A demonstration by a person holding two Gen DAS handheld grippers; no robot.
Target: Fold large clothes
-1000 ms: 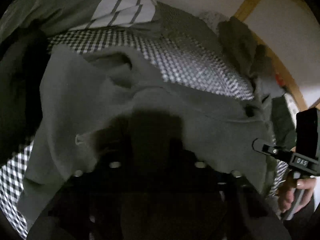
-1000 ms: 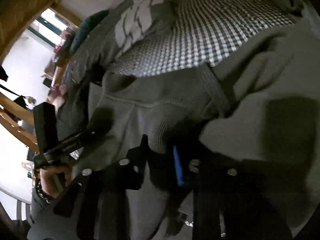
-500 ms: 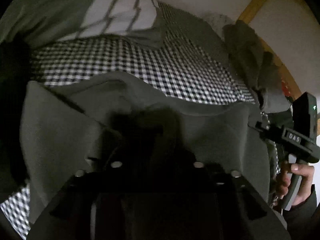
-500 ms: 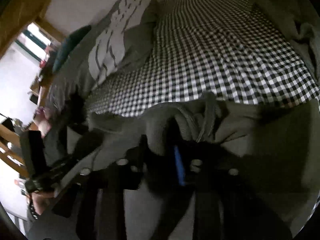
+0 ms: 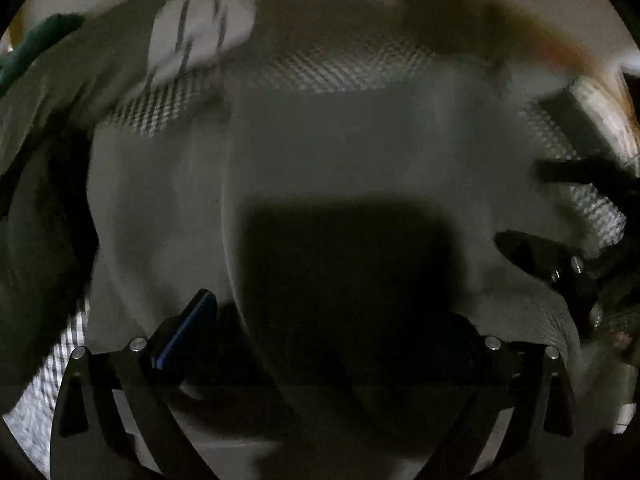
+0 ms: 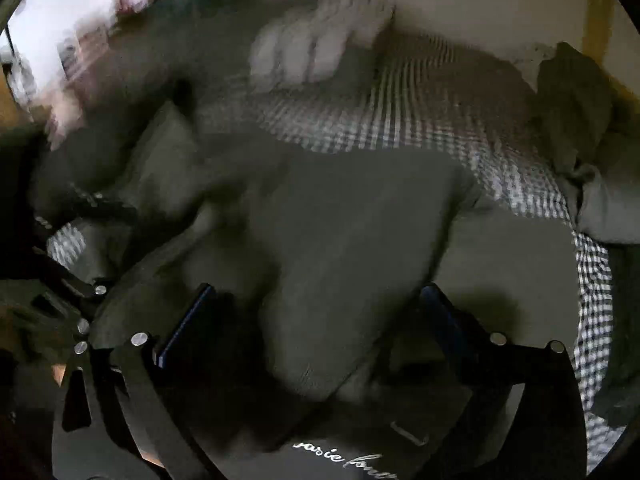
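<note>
The grey sweatshirt (image 6: 344, 240) lies spread on the checked bed (image 6: 500, 176), one layer seemingly turned over the body, so folding looks partly done; further folds and squaring up are probably left. Both the left gripper (image 5: 320, 320) and the right gripper (image 6: 312, 312) hover over it, jaws apart, holding nothing. A striped pillow (image 5: 200, 40) sits beyond.

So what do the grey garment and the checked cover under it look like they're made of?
Grey garment: looks like soft, matte sweatshirt knit, perhaps cotton fleece; it drapes in thick rounded folds, with a ribbed edge in the left wrist view. Checked cover: thin woven fabric, likely cotton gingham; flat, fine dark-and-white check. Motion blur leaves both uncertain.
</note>
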